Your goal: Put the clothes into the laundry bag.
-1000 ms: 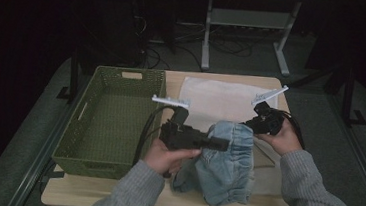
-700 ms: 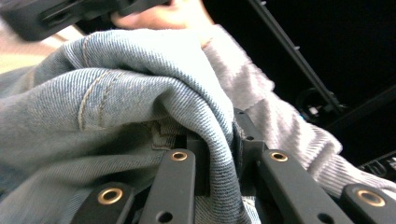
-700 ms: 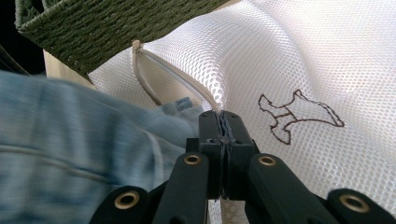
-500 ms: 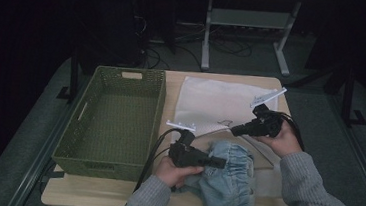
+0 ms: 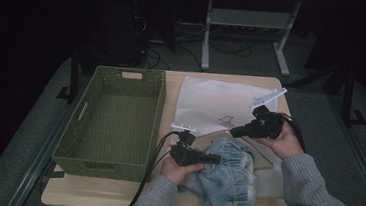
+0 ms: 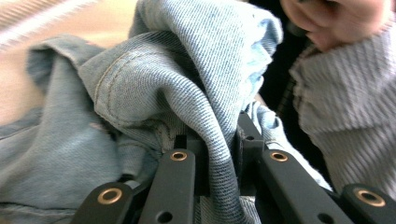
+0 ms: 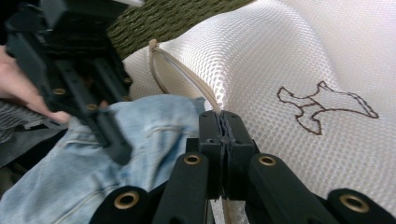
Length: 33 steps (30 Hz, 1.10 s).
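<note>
Two grippers share one job, getting a denim garment (image 5: 227, 174) into a white mesh bag (image 5: 218, 106), and it looks about halfway done. The left gripper (image 5: 216, 159), low at centre of the high view, has its jaws clamped on a thick fold of denim; in the left gripper view the cloth bulges up between the black pads (image 6: 243, 149). The right gripper (image 5: 233, 132), right of centre, is pinched tight on the bag's beige edge, holding the mouth up. In the right gripper view that edge (image 7: 187, 77) arches over the blue cloth (so the top of the garment seems to sit at the opening or just inside it). Most of the denim lies crumpled on the wooden table (image 5: 112, 197) toward the lower middle of the frame, outside the bag, so the stuffing and closing remain. The denim is heavy, twilled and seamed; the bag is a fine honeycomb net with a small stitched outline figure (image 7: 322, 105). A green woven basket (image 5: 88, 125) stands at left.
</note>
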Motion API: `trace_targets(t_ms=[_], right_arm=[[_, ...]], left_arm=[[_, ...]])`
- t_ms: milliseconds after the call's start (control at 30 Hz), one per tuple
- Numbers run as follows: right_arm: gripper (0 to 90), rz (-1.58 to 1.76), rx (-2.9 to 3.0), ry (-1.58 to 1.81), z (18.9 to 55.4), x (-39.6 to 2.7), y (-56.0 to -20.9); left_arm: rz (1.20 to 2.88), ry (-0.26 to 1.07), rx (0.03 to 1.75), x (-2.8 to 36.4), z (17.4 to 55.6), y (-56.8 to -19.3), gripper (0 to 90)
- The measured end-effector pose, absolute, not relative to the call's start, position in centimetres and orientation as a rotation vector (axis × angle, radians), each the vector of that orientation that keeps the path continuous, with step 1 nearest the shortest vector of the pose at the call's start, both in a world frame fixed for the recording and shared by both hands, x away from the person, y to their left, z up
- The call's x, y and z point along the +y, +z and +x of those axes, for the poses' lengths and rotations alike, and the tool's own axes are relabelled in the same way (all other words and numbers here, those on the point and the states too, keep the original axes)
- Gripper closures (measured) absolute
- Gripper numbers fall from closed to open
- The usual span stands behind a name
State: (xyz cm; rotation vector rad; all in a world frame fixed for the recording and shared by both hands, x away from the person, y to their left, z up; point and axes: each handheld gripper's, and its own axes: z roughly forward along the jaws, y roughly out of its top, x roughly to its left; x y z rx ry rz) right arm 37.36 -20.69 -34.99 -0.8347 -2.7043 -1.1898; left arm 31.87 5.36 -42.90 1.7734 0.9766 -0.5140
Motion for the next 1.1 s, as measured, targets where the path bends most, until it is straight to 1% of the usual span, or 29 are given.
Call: trace_targets(t_ms=[167,267,400,467,533,633,733,833,1000,1100], right_arm=[[87.9,-0.812,-2.710,-1.193,37.2,-20.4,-34.8],[87.9,-0.819,-2.715,-1.198,37.1,-20.6,-34.5],[88.0,-0.831,-2.712,-1.223,36.9,-21.3,-33.9],[88.1,-0.833,-2.708,-1.250,36.7,-21.7,-33.4],[88.1,-0.831,-2.701,-1.267,36.6,-22.1,-33.0],[88.2,-0.831,-2.712,-1.269,36.4,-22.2,-32.4],[88.2,-0.818,-2.714,-1.277,36.2,-22.2,-32.0],[88.2,-0.789,-2.710,-1.275,36.0,-21.8,-31.9],[88.1,-0.781,-2.727,-1.211,36.0,-21.0,-33.1],[88.2,-0.788,-2.717,-1.201,36.1,-20.9,-33.8]], left_arm=[[1.723,-0.472,1.041,5.1,32.3,-42.5,80.4],[1.675,-0.498,1.058,4.9,32.7,-42.1,80.4],[1.614,-0.535,1.026,4.7,33.0,-41.2,80.4],[1.592,-0.550,0.981,4.5,32.9,-40.6,80.5],[1.598,-0.552,0.943,4.1,32.7,-40.0,80.6],[1.612,-0.501,0.957,3.9,32.7,-39.6,80.7],[1.618,-0.460,1.001,3.9,32.9,-40.1,80.7],[1.635,-0.446,1.002,3.8,33.0,-40.9,80.4],[1.639,-0.440,1.018,4.1,32.8,-41.6,78.2],[1.649,-0.433,1.026,4.6,32.7,-41.4,73.5]])
